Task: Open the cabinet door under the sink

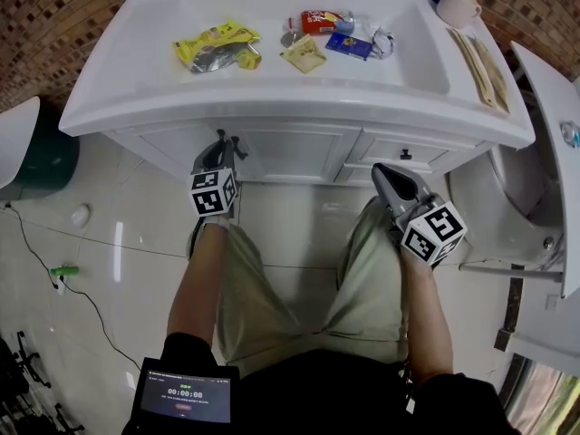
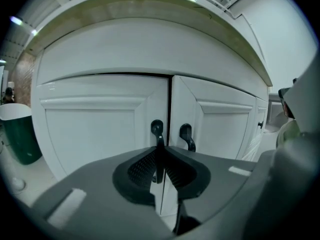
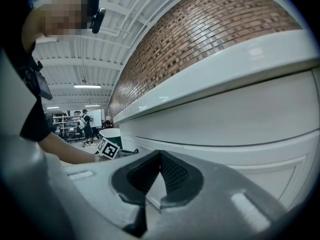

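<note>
**Left gripper clamped on a door handle**

Facing the cabinet under the sink. Pinching the black handle of the left door with the left gripper, fingers closed tight onto the handle's lower part, right at the door's inner edge. Nothing but a thin dark seam between the left door and the right door, both lying flush and shut. Just beside the gripped handle, the second handle, free.

Holding the right gripper off to the right, close to the cabinet front below the counter edge and near a drawer knob. Fingers pressed together there, with nothing between them.

Up in the sink, scattered packets. On the counter's right end, a cup. On the floor left of the cabinet, a green bin.
</note>
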